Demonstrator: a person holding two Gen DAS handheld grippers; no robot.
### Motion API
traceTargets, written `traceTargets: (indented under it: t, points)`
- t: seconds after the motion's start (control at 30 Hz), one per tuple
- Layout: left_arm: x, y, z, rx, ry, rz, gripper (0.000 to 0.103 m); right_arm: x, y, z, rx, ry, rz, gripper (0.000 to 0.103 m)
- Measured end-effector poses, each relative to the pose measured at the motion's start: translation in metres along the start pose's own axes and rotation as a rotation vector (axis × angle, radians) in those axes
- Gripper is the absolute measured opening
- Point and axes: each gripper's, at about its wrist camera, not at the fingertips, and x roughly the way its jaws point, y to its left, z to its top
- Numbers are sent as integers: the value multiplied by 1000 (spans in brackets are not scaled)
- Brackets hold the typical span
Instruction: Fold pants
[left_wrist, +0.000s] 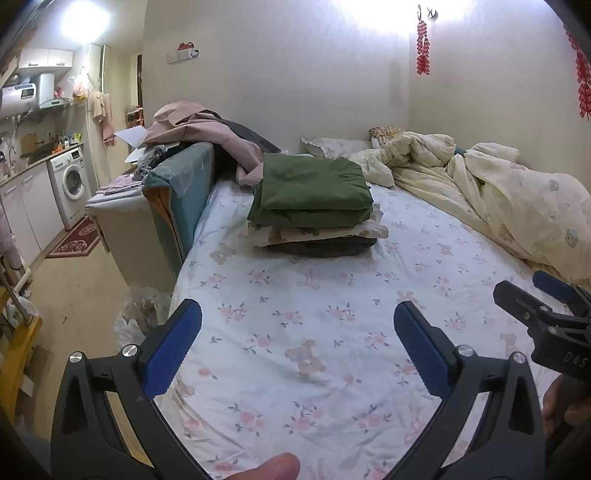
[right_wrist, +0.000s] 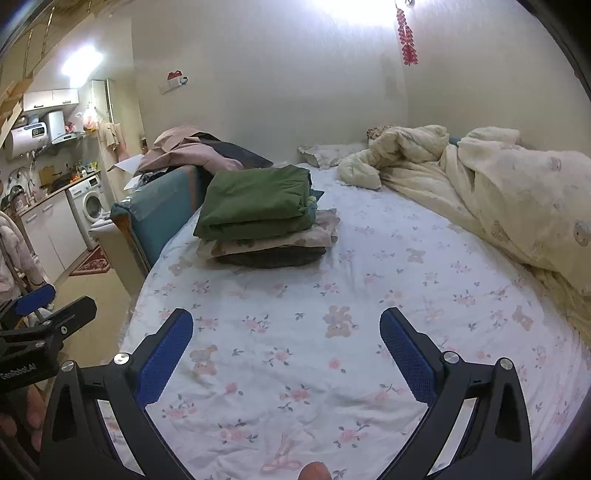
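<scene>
Folded green pants (left_wrist: 312, 194) lie on top of a stack of folded clothes (left_wrist: 317, 236) at the far left of the bed; the pants (right_wrist: 256, 205) and the stack (right_wrist: 269, 249) also show in the right wrist view. My left gripper (left_wrist: 297, 325) is open and empty, held above the floral bed sheet (left_wrist: 295, 332) well short of the stack. My right gripper (right_wrist: 286, 328) is open and empty over the sheet (right_wrist: 295, 350). The right gripper also shows at the right edge of the left wrist view (left_wrist: 532, 291).
A crumpled cream duvet (left_wrist: 498, 199) fills the bed's right side, with a pillow (left_wrist: 332, 146) at the head. A teal sofa (left_wrist: 181, 199) with loose pink clothes (left_wrist: 207, 133) stands left of the bed. A washing machine (left_wrist: 70, 184) and kitchen counter are far left.
</scene>
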Motion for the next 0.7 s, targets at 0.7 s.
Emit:
traceTargets:
  t: [0.7]
  points:
    - [0, -3, -3, 10, -15, 21, 103, -1, 3, -1, -6, 5, -18, 103]
